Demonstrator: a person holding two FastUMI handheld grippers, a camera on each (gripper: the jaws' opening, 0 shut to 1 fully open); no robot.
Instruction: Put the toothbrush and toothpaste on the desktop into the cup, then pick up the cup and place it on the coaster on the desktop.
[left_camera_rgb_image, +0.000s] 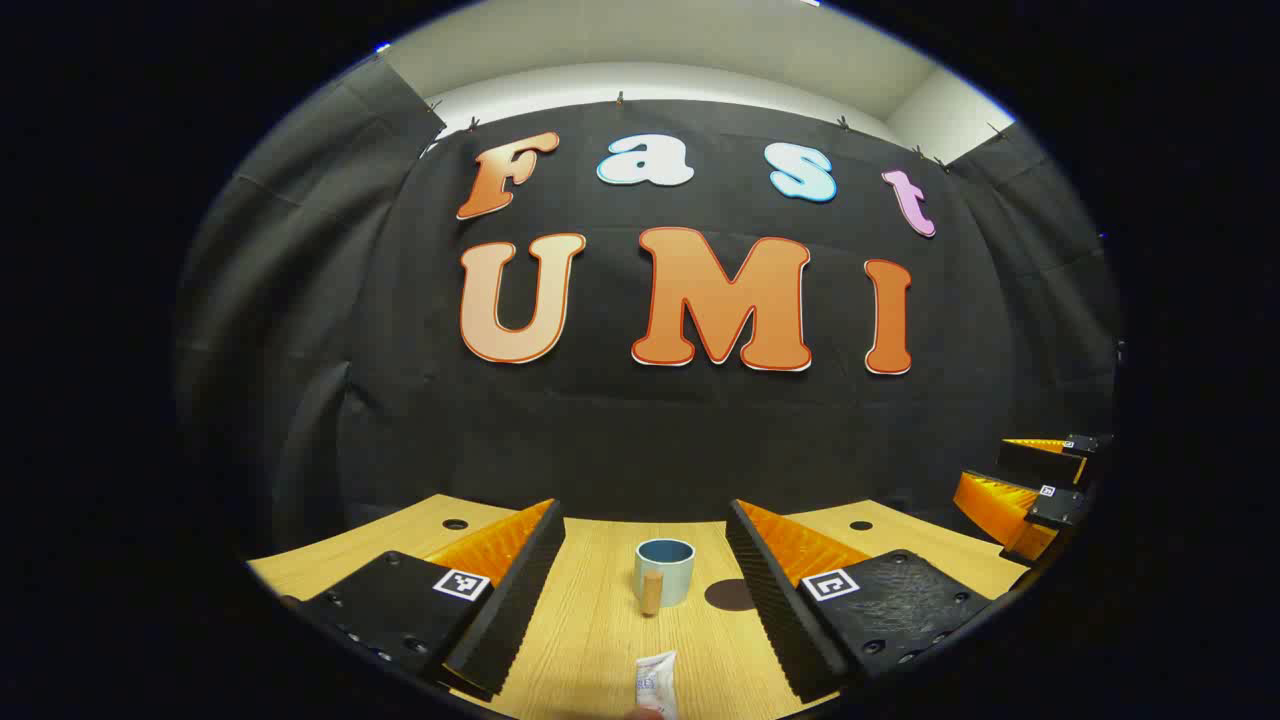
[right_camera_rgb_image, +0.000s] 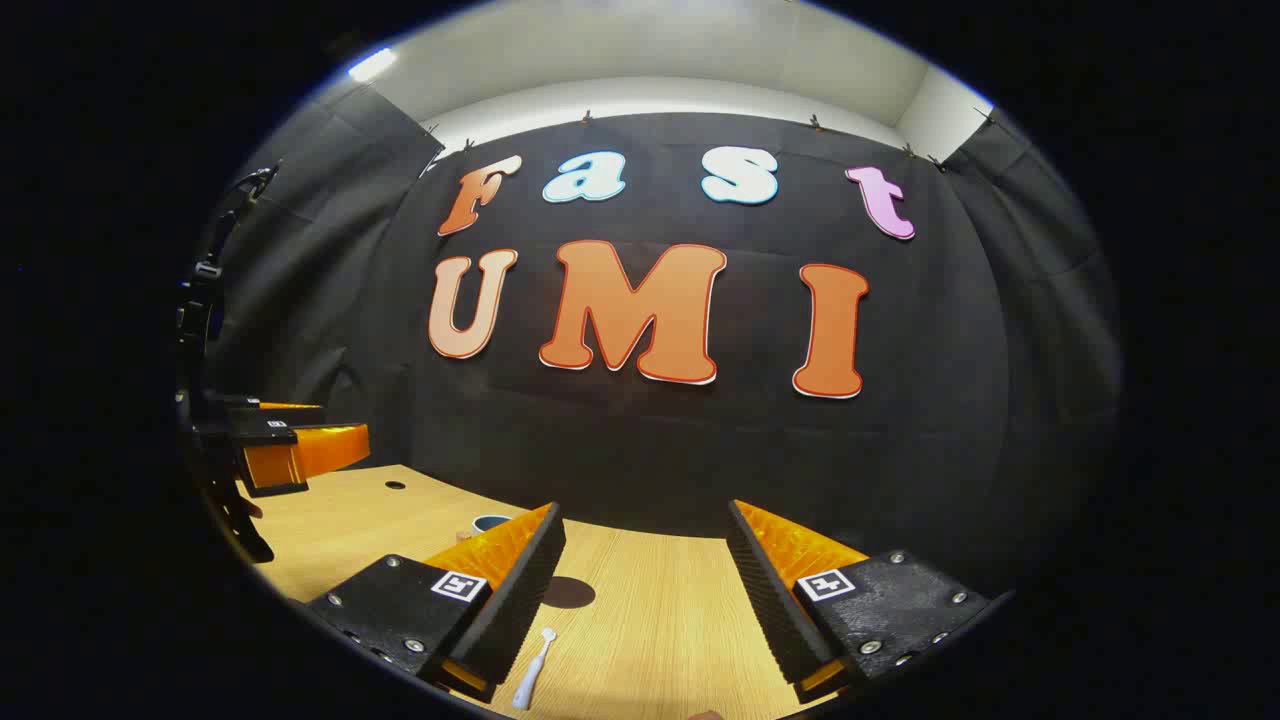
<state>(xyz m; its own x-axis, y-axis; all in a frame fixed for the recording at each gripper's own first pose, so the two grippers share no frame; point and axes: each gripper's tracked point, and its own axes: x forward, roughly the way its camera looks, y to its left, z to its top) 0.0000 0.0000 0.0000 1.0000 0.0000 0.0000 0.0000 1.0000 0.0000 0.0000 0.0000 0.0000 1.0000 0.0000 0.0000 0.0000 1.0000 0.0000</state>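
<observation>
Both tools hung wide open, empty, over the counter (left_camera_rgb_image: 600, 640). Left tool (left_camera_rgb_image: 645, 570) faced toothpaste (left_camera_rgb_image: 657, 682), cup (left_camera_rgb_image: 664, 572), then dark coaster (left_camera_rgb_image: 728, 595). Right tool (right_camera_rgb_image: 645, 570) had the toothbrush (right_camera_rgb_image: 533, 672) lying between its fingers.

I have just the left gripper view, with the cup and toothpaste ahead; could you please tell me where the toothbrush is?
Observer: The white toothbrush lies flat on the desktop, low in the right gripper view, in front of the right gripper.
Operator: Is that gripper ready to take it?
Observer: Its fingers are spread wide with nothing between them.
Operator: And the coaster?
Observer: The dark coaster lies bare just beyond the toothbrush.
</observation>
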